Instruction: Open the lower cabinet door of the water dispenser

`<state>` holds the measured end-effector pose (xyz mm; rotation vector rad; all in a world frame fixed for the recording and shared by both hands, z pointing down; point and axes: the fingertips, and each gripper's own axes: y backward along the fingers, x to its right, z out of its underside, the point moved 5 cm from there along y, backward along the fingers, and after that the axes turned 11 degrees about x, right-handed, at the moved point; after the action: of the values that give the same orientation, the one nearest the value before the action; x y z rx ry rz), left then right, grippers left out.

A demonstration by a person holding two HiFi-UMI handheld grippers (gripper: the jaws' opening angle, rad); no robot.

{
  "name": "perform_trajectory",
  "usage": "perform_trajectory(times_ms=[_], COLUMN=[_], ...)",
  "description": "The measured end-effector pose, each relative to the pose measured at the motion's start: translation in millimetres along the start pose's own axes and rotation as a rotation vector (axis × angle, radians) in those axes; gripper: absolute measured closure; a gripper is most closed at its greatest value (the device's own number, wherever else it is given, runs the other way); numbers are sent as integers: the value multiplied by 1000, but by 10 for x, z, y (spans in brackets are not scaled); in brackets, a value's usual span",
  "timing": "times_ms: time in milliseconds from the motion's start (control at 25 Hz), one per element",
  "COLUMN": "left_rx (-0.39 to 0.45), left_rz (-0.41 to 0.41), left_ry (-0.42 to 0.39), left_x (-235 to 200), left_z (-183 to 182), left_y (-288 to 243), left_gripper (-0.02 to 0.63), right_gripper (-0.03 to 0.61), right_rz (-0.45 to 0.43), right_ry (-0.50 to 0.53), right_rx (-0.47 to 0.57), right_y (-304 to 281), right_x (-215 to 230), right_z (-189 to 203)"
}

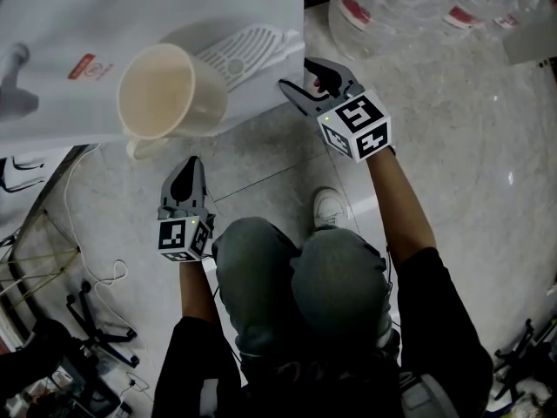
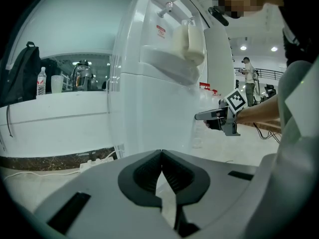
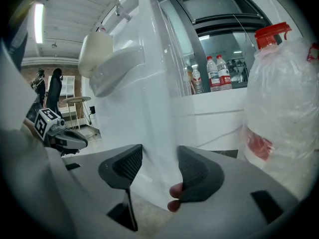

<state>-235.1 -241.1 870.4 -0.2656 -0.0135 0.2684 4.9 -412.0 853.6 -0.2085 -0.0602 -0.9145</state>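
Observation:
The white water dispenser (image 1: 52,24) stands ahead with a cream cup (image 1: 161,90) on its drip tray (image 1: 239,50). My right gripper (image 1: 296,74) is at the dispenser's right front corner, jaws open. In the right gripper view the lower cabinet door (image 3: 159,128) edge lies between the spread jaws of the right gripper (image 3: 160,151), and the pads do not visibly press on it. My left gripper (image 1: 191,162) hangs shut and empty in front of the dispenser's base, apart from it. In the left gripper view its shut tips (image 2: 161,152) point at the lower door (image 2: 159,118).
Large water bottles (image 1: 392,3) with red caps stand right of the dispenser, close to the right gripper. White cables (image 1: 87,268) and a power strip (image 2: 97,164) lie on the floor at left. The person's knees (image 1: 296,277) and shoe (image 1: 329,205) are just behind both grippers.

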Motion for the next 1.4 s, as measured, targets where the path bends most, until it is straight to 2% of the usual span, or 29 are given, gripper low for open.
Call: perform_trajectory(times_ms=[400, 800, 1000, 1280, 1400], left_rx=[-42, -129, -145, -208, -238], left_rz=[19, 77, 112, 171, 171], left_ry=[11, 59, 64, 69, 83], left_x=[80, 345, 469, 629, 740], left_z=[4, -240, -453, -516, -569], left_y=[14, 57, 63, 300, 528], left_gripper=[603, 603, 603, 603, 603], right_gripper=[341, 357, 379, 391, 391], right_rz=[31, 71, 91, 139, 154], right_ry=[4, -37, -16, -11, -18], right_rx=[-9, -98, -158, -210, -245], right_y=[118, 314, 461, 676, 836], right_x=[-81, -252, -352, -617, -746], right_z=[18, -26, -20, 51, 65])
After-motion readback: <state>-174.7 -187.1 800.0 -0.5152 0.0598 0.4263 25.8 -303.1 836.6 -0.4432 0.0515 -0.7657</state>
